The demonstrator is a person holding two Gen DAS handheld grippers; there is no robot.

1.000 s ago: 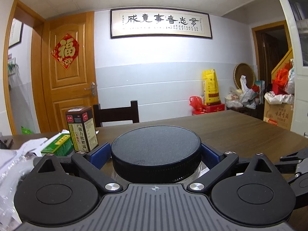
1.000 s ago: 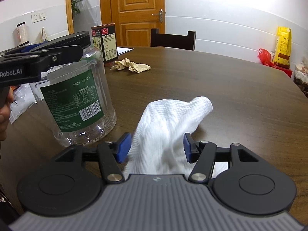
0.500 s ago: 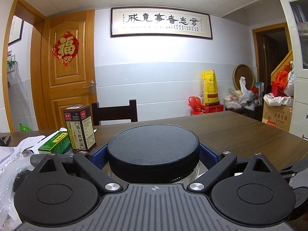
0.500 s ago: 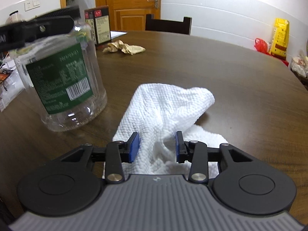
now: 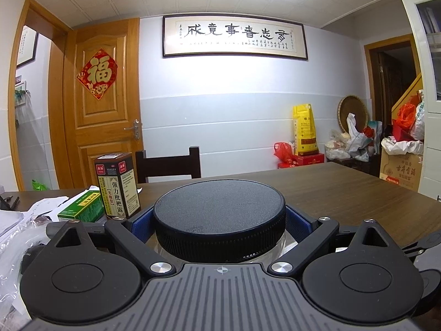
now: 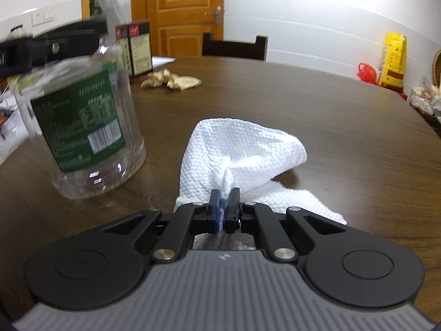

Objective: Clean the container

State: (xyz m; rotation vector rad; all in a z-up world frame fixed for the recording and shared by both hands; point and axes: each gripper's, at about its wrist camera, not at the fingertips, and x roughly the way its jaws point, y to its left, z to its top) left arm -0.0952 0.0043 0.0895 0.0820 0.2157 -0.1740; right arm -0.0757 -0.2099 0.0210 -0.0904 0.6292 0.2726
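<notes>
A clear plastic jar (image 6: 91, 138) with a green label and a black lid (image 5: 219, 218) is lifted and tilted over the brown table (image 6: 330, 110). My left gripper (image 5: 217, 220) is shut on the lid, one blue pad on each side; it shows from the side in the right wrist view (image 6: 52, 48). My right gripper (image 6: 224, 207) is shut on a fold of a white textured cloth (image 6: 242, 149) that lies on the table to the right of the jar.
A dark medicine box (image 5: 118, 184) and a green box (image 5: 82, 209) stand at the left with papers and plastic wrap (image 5: 16, 234). A crumpled tan paper (image 6: 171, 80) lies behind the jar. A dark chair (image 6: 234, 47) stands at the far edge.
My right gripper has closed on the white cloth, pinching a fold. The jar has been lifted off the table and tilted by the left gripper.
</notes>
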